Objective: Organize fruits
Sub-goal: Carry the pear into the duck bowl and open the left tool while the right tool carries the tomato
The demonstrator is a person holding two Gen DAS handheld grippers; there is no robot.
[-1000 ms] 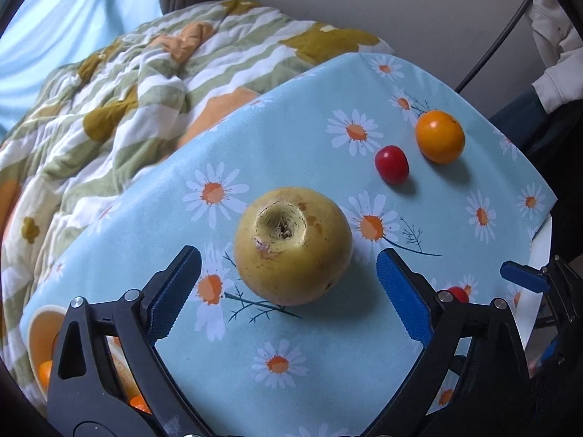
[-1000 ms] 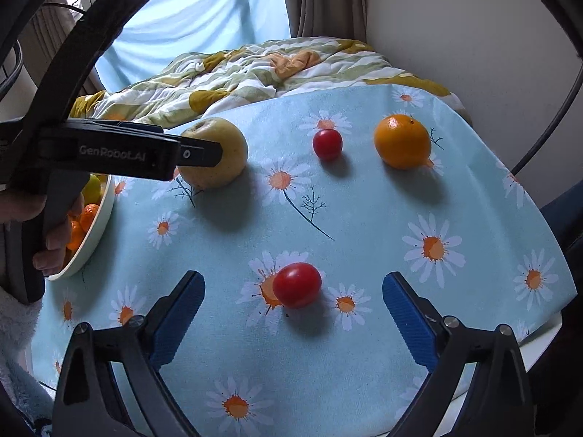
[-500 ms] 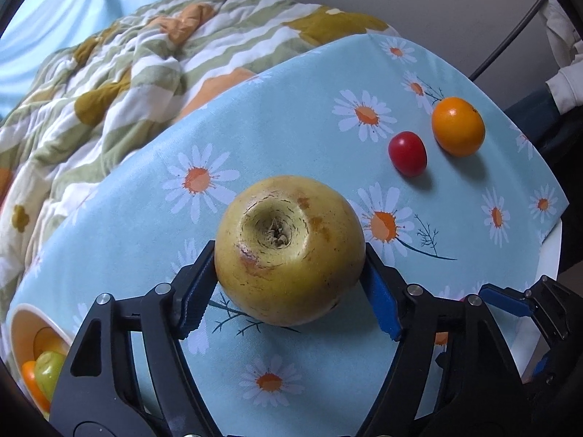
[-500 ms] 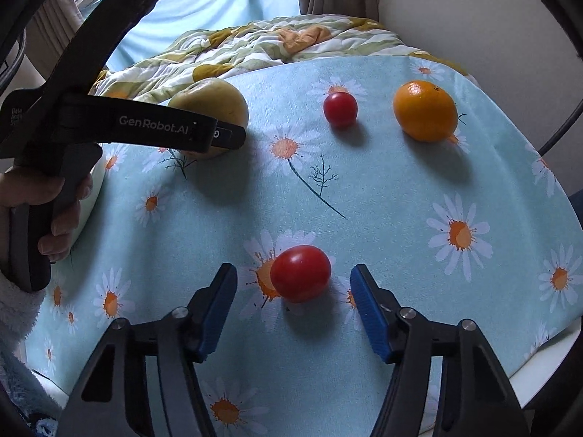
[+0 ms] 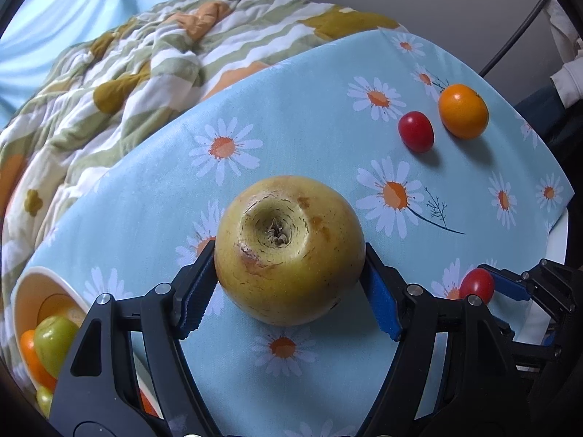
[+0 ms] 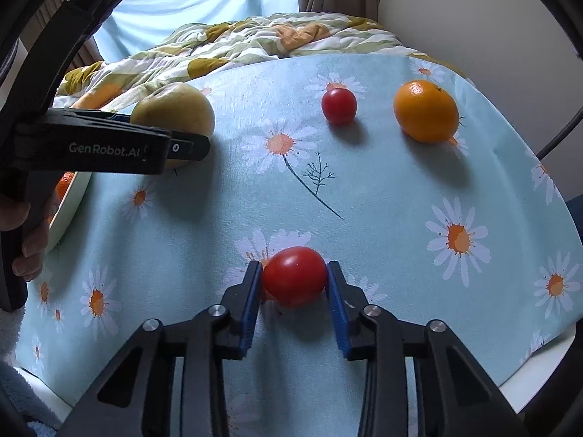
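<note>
Left hand-held gripper [image 5: 289,284] has its blue pads pressed against both sides of the big yellow apple [image 5: 289,249], clamped tight, the fruit sitting on the daisy-print cloth [image 5: 291,127] over the bench, dimple facing the camera. Off to its left, the white bowl [image 5: 34,284] holds green and orange fruit near the cloth's edge. Moving right, the right hand-held gripper [image 6: 294,280] is closed on a red tomato [image 6: 294,276], pads touching it on either side, down on the cloth at the near edge. Farther back, a second small tomato [image 6: 339,106] sits just beside the orange [image 6: 425,110], the two apart. Behind it all lies a rumpled quilt [image 6: 262,40].
</note>
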